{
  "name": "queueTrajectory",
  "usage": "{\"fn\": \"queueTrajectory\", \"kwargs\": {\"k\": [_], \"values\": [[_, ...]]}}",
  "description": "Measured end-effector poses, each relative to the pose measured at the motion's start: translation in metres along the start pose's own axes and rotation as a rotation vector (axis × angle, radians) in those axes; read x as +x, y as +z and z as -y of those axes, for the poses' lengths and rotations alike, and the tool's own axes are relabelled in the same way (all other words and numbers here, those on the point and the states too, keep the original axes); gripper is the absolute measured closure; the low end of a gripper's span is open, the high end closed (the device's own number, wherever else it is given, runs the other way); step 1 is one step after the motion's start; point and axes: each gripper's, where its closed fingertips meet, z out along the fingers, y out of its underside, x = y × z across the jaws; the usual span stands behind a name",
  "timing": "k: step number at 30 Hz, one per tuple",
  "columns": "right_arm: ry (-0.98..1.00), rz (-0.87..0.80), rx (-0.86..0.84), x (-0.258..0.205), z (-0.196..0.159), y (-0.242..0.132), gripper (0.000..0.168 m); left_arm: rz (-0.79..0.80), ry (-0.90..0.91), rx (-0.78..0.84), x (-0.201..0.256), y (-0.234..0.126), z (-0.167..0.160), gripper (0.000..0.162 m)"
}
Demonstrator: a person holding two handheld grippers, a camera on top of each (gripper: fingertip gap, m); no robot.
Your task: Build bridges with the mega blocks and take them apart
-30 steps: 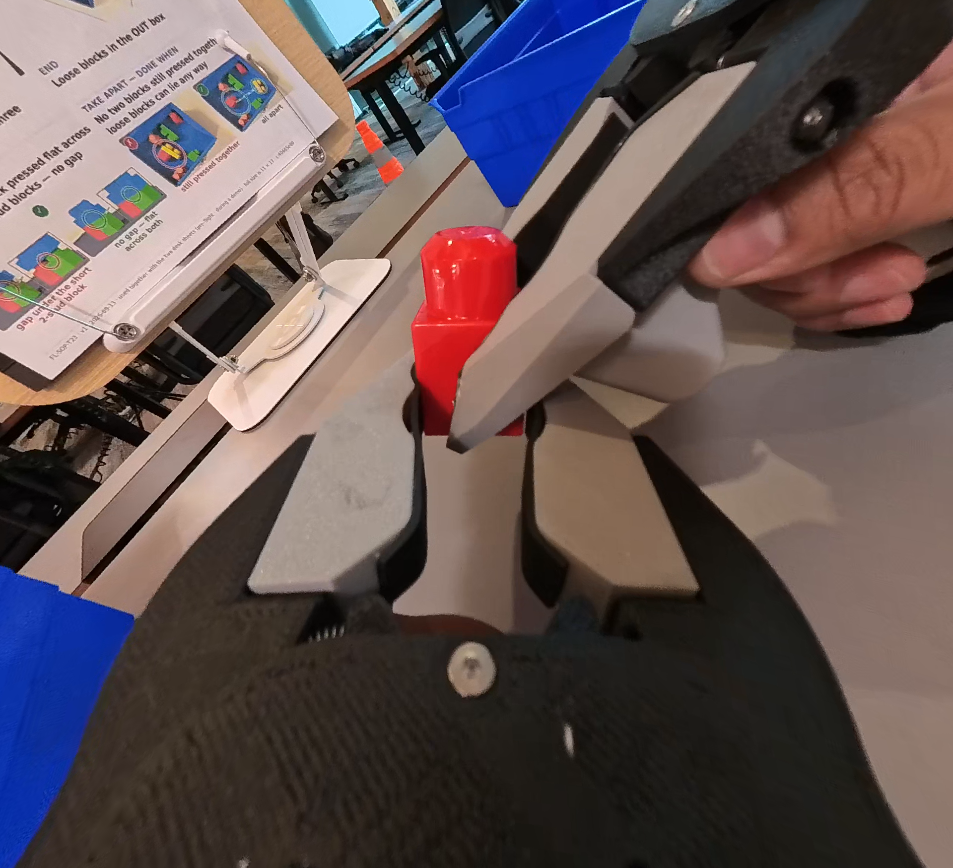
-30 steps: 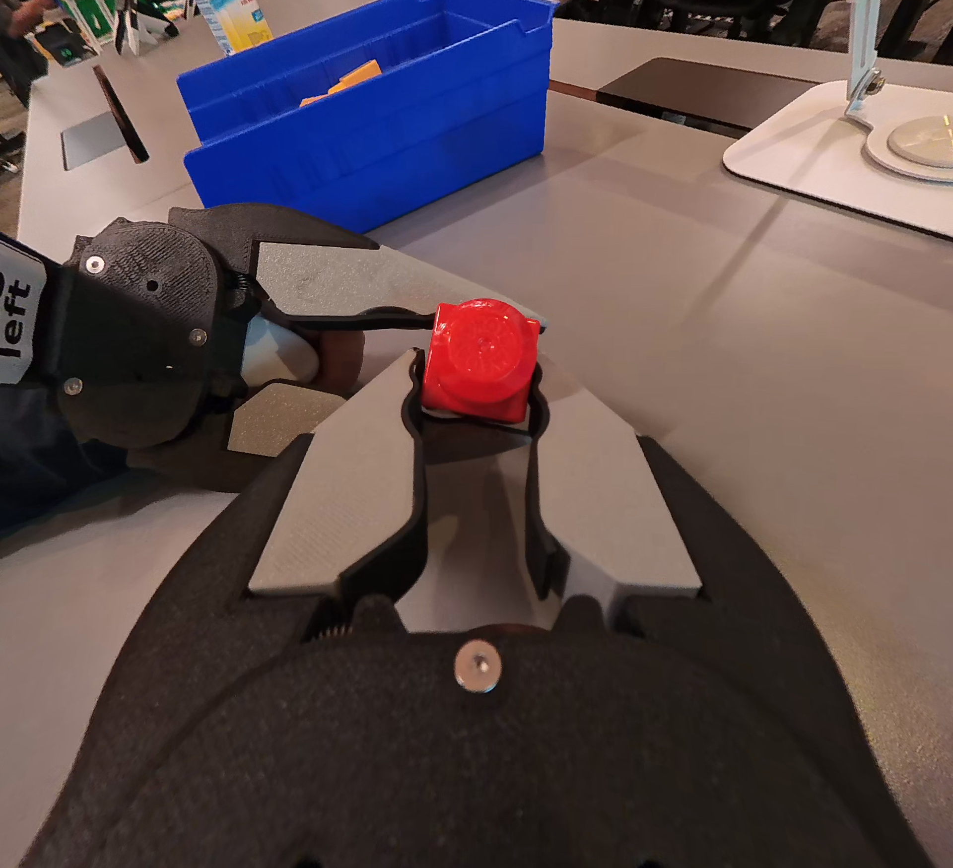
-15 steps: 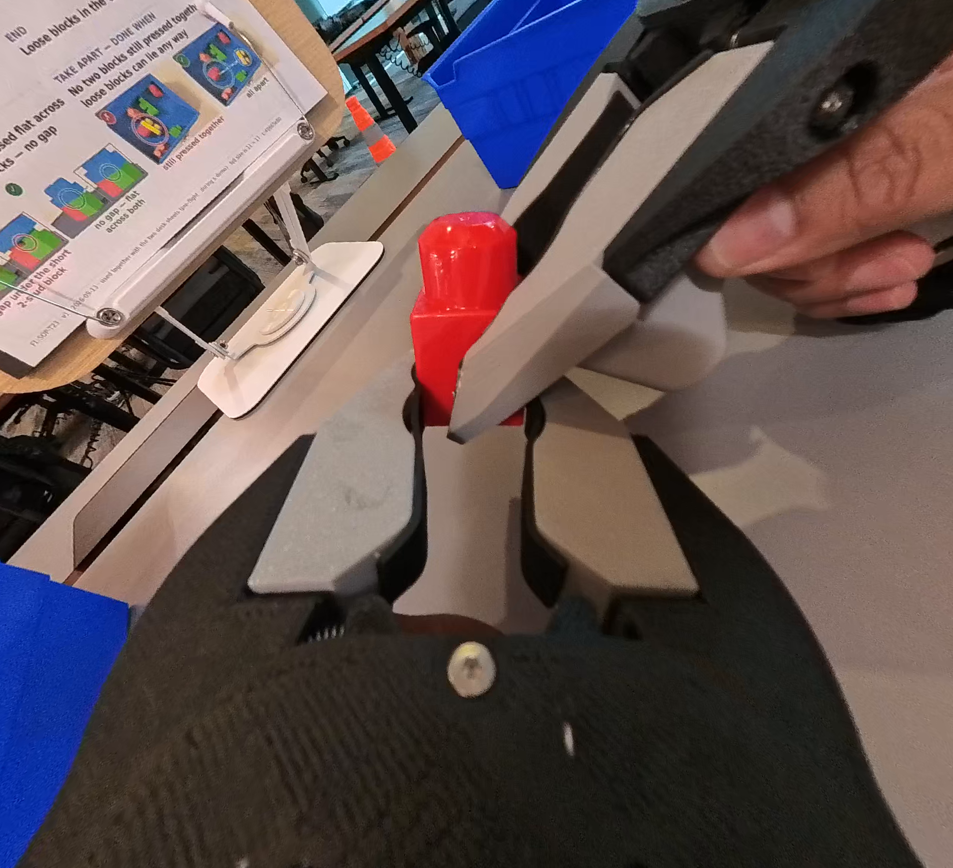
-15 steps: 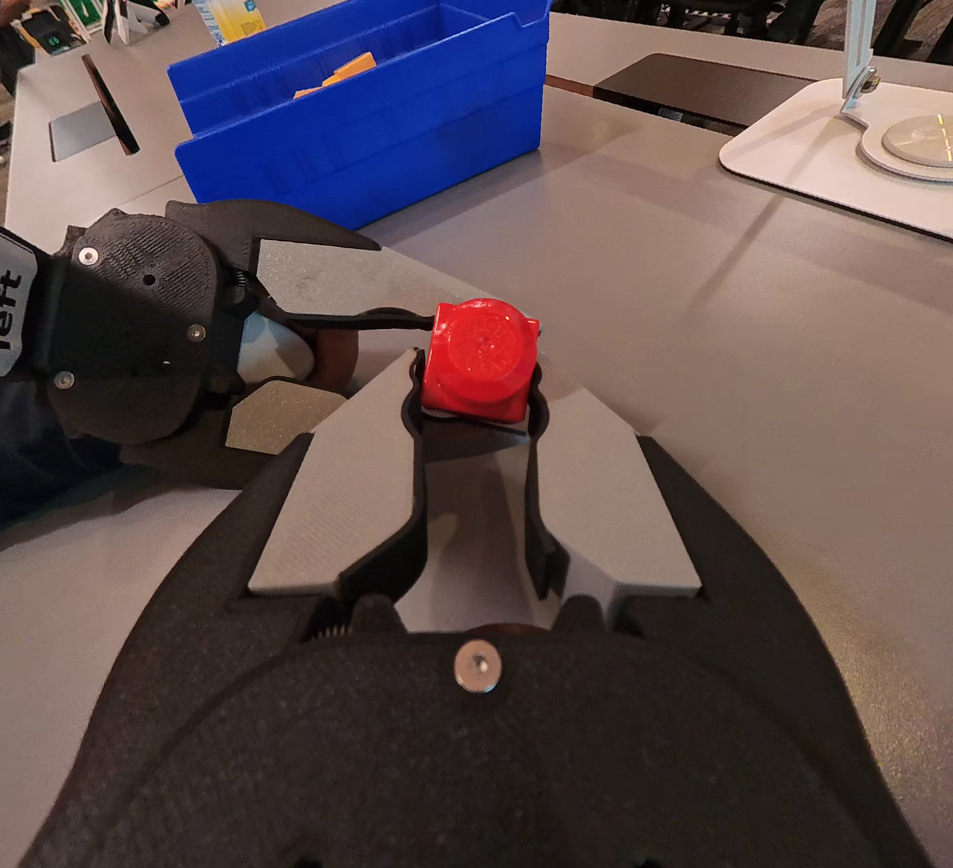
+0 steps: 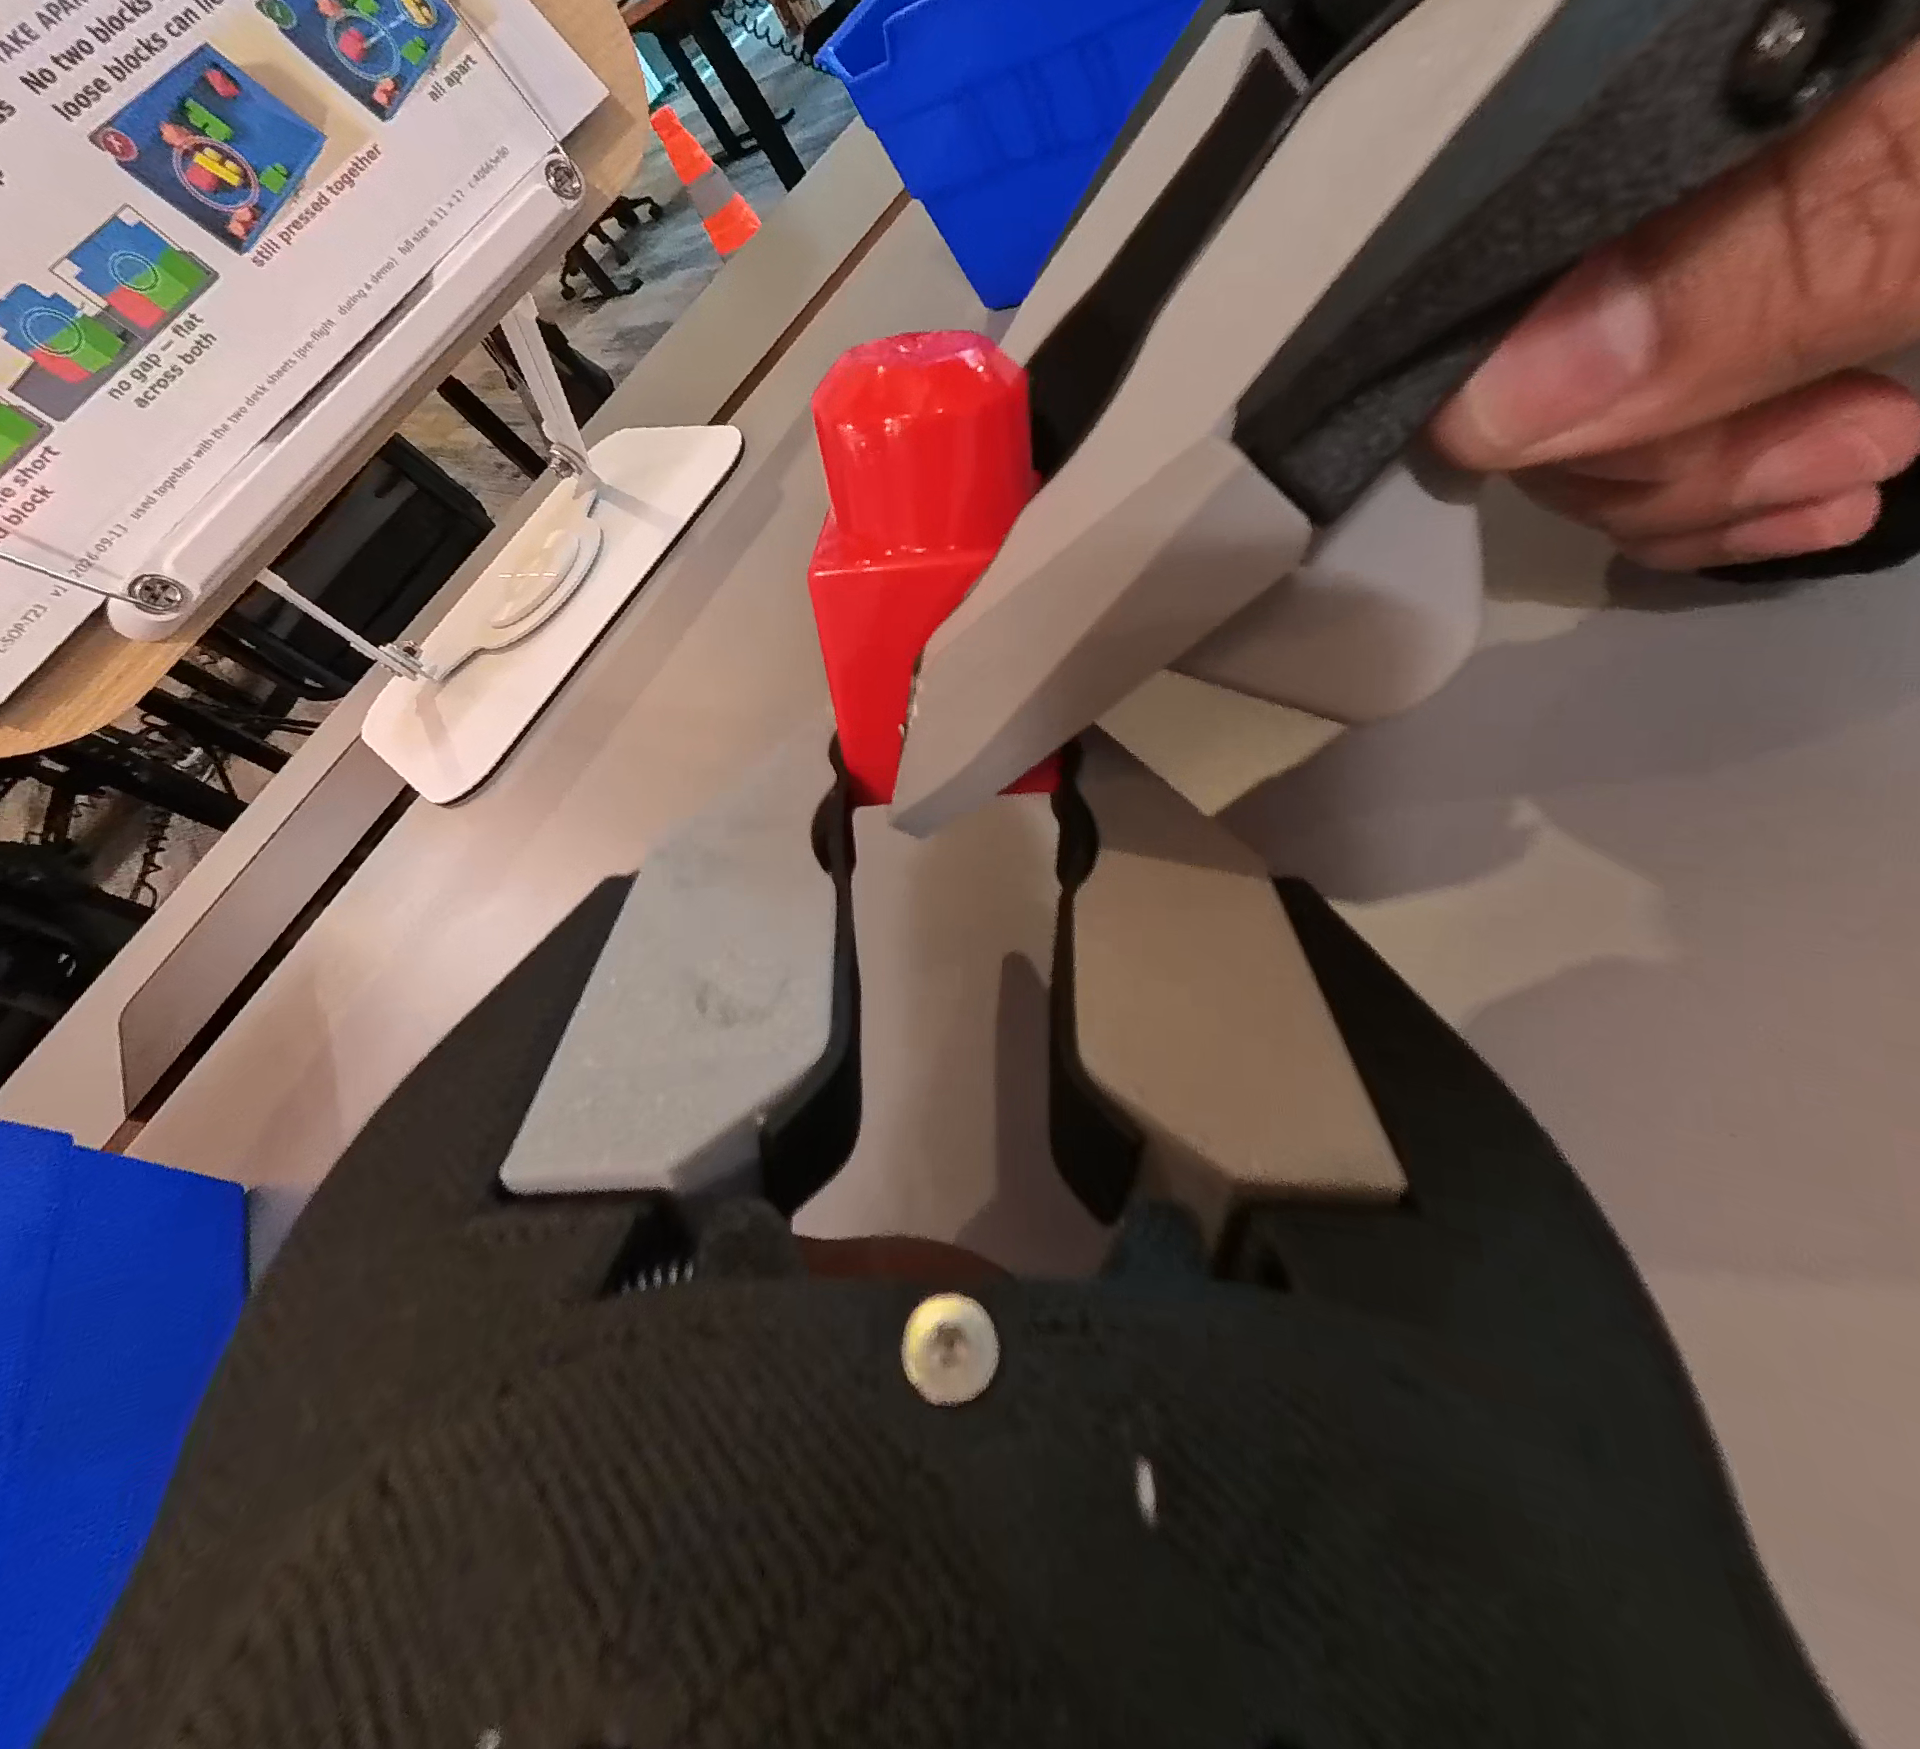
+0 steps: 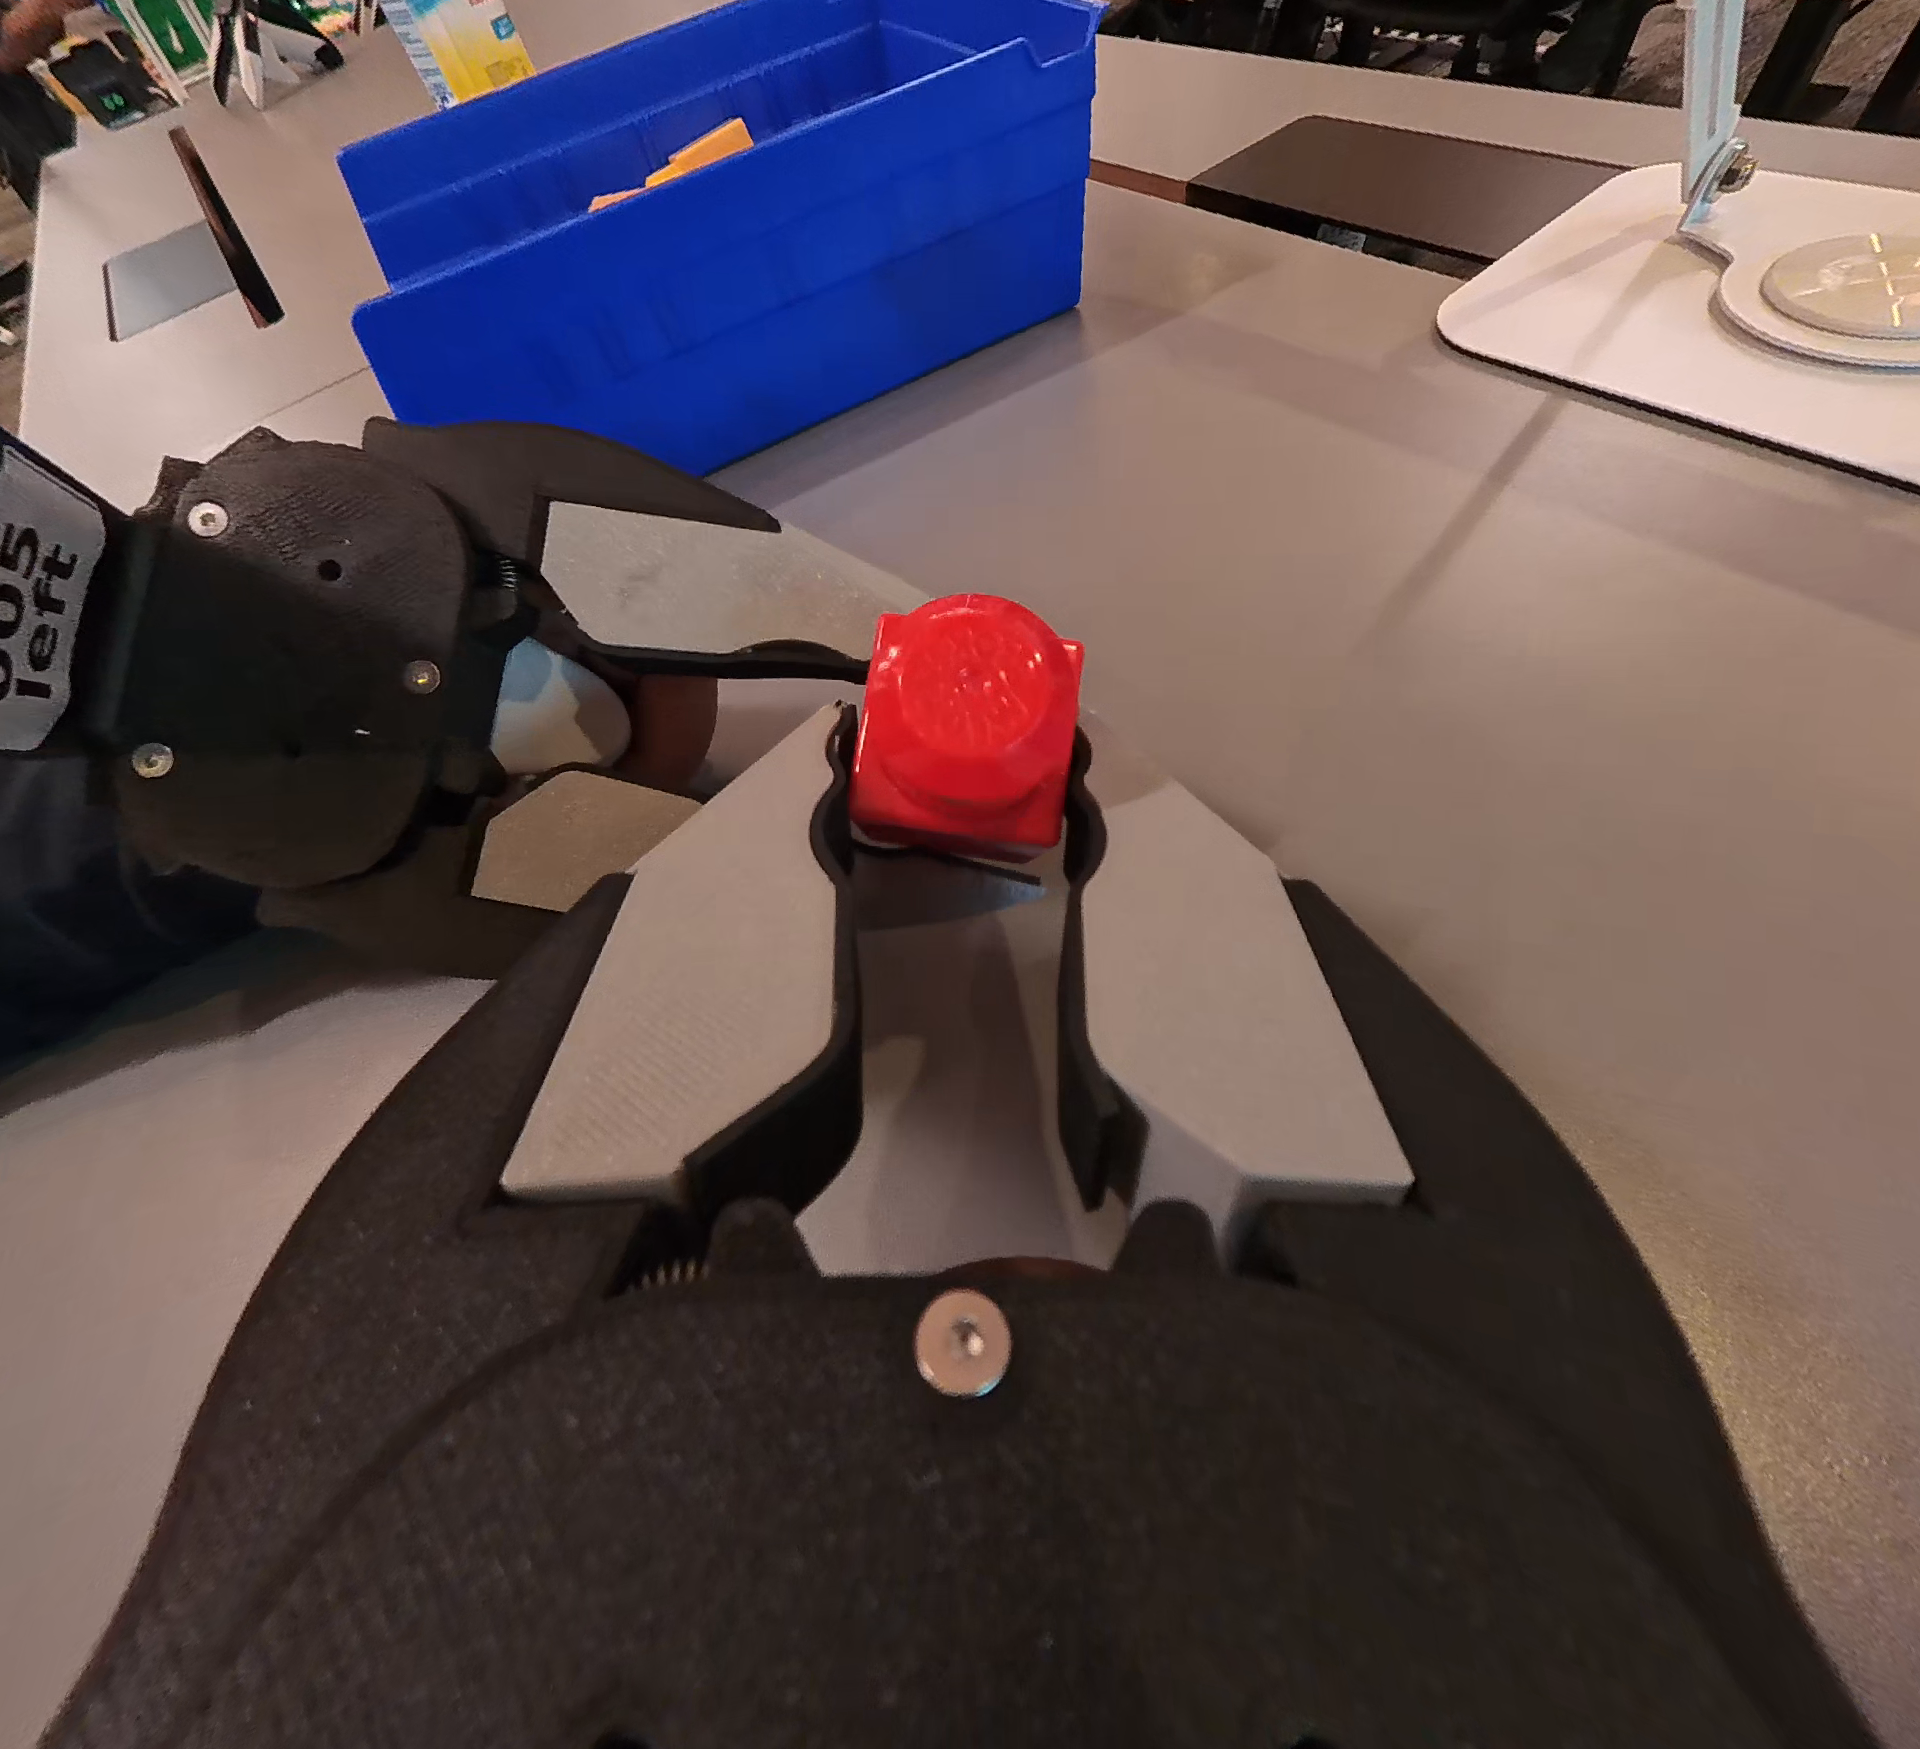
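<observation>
Pinching a red block [image 5: 914,556] at its base, the left gripper [image 5: 951,800] shares it with the right gripper's fingers [image 5: 1091,577] crossing in, seemingly above the grey table [image 5: 1558,920]; from the right wrist, the right gripper [image 6: 951,800] clamps the same block beside a blue bin [image 6: 727,317].

1. A single-stud red block [image 5: 902,556] stands upright, stud on top.
2. Its square base [image 6: 961,811] is partly hidden; whether it touches the surface below is unclear.
</observation>
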Motion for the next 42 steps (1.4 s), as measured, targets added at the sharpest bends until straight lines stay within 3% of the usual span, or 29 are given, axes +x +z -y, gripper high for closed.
{"fn": "queueTrajectory", "kwargs": {"k": [11,20,29,37,42], "values": [[0.010,-0.010,0.022,0.005,0.005,-0.005,0.133,-0.041,-0.019,-0.093,0.001,0.001,-0.017,0.124],[-0.011,-0.039,-0.005,0.012,0.001,-0.006,0.133,-0.141,-0.053,-0.215,0.007,-0.004,-0.041,0.099],[-0.009,-0.050,0.005,0.016,0.003,-0.010,0.133,-0.144,-0.166,-0.245,-0.007,-0.014,-0.051,0.095],[-0.003,-0.054,0.010,0.020,0.004,-0.011,0.133,0.015,-0.408,-0.173,-0.051,-0.060,-0.033,0.093],[-0.014,-0.057,0.015,0.018,0.005,-0.013,0.133,0.123,-0.513,-0.012,-0.095,-0.110,-0.003,0.094]]}}
